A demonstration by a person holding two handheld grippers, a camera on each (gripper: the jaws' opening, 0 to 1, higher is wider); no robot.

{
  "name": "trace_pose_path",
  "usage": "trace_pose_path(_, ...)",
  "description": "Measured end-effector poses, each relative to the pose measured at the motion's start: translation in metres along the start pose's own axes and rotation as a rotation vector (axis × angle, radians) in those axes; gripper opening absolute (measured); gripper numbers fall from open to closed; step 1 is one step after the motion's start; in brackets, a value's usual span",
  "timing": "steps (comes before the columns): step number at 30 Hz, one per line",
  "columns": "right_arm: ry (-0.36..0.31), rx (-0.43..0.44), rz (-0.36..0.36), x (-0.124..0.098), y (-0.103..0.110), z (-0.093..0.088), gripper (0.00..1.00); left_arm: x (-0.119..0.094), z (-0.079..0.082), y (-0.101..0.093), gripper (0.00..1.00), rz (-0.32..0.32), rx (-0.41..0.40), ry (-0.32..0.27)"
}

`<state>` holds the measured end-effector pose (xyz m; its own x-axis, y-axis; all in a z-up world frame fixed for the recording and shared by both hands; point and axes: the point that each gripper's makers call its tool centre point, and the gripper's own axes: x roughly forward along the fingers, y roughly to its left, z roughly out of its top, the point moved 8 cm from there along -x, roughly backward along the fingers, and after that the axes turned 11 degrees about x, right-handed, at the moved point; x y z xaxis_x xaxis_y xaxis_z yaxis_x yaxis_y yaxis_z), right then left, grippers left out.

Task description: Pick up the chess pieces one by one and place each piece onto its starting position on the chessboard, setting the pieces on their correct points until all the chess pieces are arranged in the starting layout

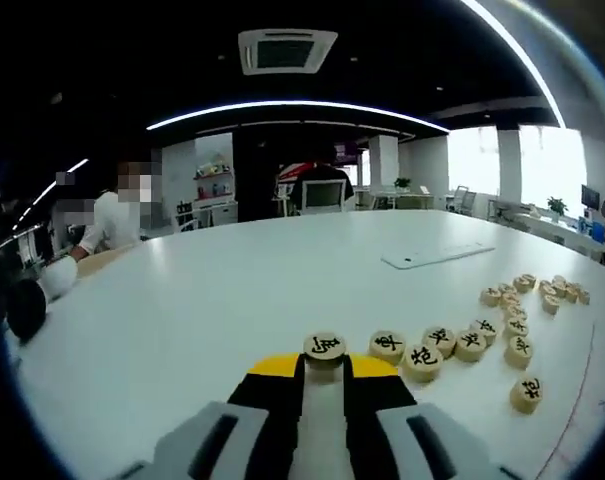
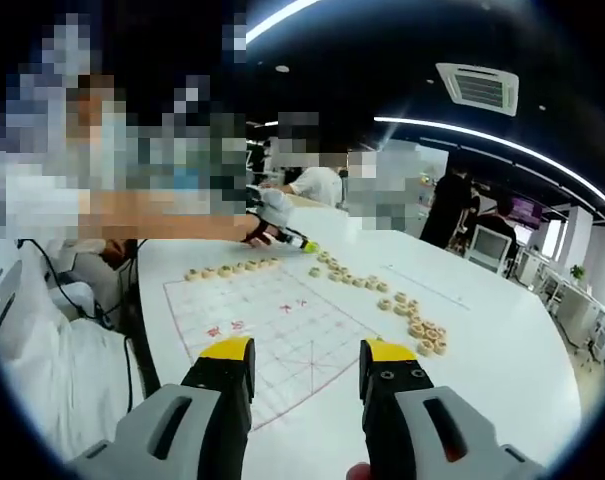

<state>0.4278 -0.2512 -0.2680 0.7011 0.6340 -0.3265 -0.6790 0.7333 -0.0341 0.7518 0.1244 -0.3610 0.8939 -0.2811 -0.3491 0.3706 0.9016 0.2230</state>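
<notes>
Between the left gripper's (image 1: 324, 375) closed tips sits a chess piece (image 1: 324, 348); right gripper (image 2: 302, 365) gapes empty.

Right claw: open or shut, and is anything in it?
Open and empty. The right claw has its yellow-tipped jaws standing well apart, with the board showing through the gap.

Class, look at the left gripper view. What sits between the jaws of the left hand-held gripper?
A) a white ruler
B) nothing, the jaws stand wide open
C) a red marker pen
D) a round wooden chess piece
D: in the left gripper view the left hand-held gripper has its yellow-tipped jaws closed on a round wooden chess piece with a black character on top.
</notes>
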Motion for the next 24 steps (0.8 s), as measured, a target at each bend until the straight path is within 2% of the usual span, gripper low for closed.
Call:
trace_pose_path(6,0.000,-0.028,0.026,0.002,0.012,0.005,0.42,-0.059,0.019,0.006,0.18,-0.030,0.019,-0.052)
trace_pose_path(10,-0.016,-0.049,0.044,-0.005,0.021,0.010,0.43,-0.098,0.029,0.013,0.18,-0.042,-0.019,-0.079)
trace_pose_path(13,-0.021,-0.056,0.041,-0.008,0.023,0.012,0.43,-0.136,0.037,0.012,0.18,-0.062,-0.062,-0.093)
trace_pose_path(14,-0.024,-0.057,0.040,-0.010,0.023,0.013,0.43,-0.147,0.039,0.011,0.18,-0.078,-0.084,-0.105)
trace_pose_path(19,-0.032,-0.057,0.033,-0.012,0.023,0.014,0.43,-0.196,0.044,-0.002,0.18,-0.130,-0.058,-0.138)
trace_pose_path(24,-0.028,-0.061,0.036,-0.010,0.026,0.014,0.43,-0.245,0.044,-0.029,0.18,-0.237,-0.074,-0.184)
